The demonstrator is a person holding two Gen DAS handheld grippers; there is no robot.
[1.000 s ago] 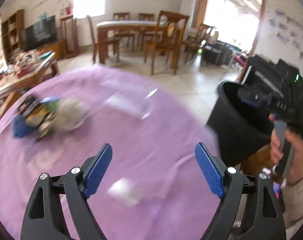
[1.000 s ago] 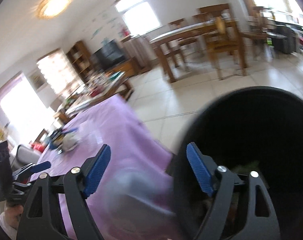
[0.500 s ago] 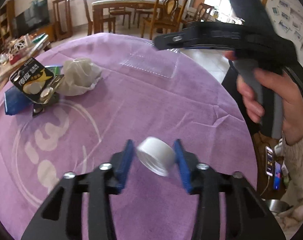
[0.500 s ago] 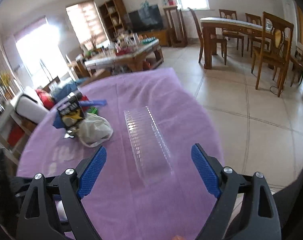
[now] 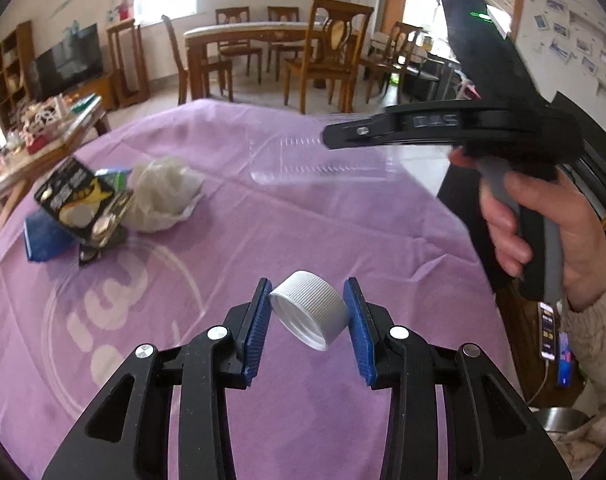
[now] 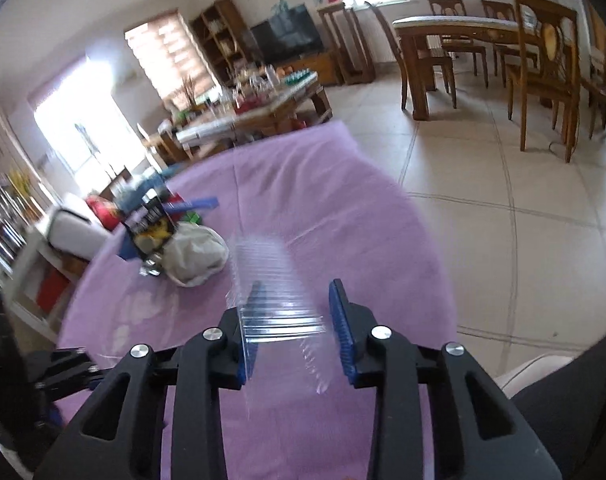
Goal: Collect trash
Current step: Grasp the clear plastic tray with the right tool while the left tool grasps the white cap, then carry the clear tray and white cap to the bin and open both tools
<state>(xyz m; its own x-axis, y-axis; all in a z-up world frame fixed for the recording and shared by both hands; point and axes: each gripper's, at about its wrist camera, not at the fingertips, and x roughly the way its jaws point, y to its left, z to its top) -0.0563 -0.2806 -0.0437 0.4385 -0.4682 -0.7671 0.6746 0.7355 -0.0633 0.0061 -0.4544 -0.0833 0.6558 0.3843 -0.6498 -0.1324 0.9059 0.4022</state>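
Over the purple tablecloth (image 5: 343, 232), the left gripper (image 5: 308, 312) pinches a white ribbed plastic bottle cap (image 5: 309, 309) while the right gripper (image 6: 293, 316) is closing around a clear ridged plastic tray (image 6: 271, 280), which I think needs a gentle squeeze.

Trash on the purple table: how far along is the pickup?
Done: nothing visibly binned; no bin shows now.

In hand: the left tool is shut on the white bottle cap. The right tool is closing around the clear plastic tray.

Left: on the purple cloth, the crumpled white bag, the black snack packet and the blue carton.
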